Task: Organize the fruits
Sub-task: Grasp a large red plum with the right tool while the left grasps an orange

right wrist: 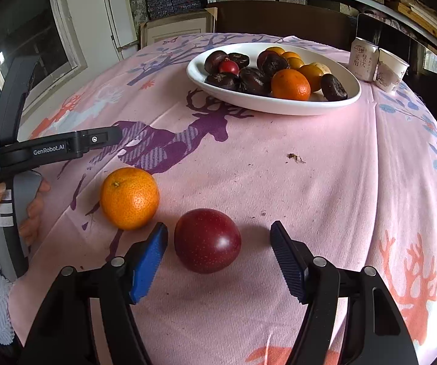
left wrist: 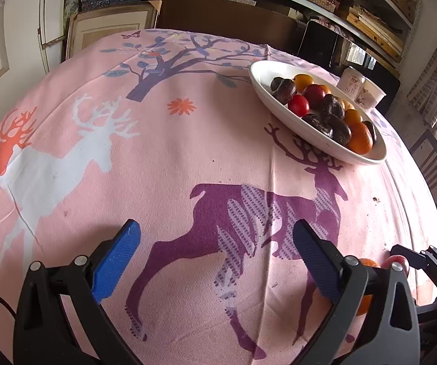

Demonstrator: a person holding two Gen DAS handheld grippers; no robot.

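Right gripper (right wrist: 218,237) nearest lens, blue fingers (right wrist: 148,264) spread wide, dark red plum (right wrist: 208,240) between them on pink desk cloth (right wrist: 309,182), untouched. Orange (right wrist: 129,197) just left of plum. White oval dish (right wrist: 274,103) farther back holds oranges, red and dark fruits. Left gripper (left wrist: 217,243) fingers apart, nothing between, over purple deer print (left wrist: 249,213).

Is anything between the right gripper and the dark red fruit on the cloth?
Nothing visible. The right gripper is open, and the dark red fruit lies on the cloth between its fingers. The orange sits off to the left, outside them.
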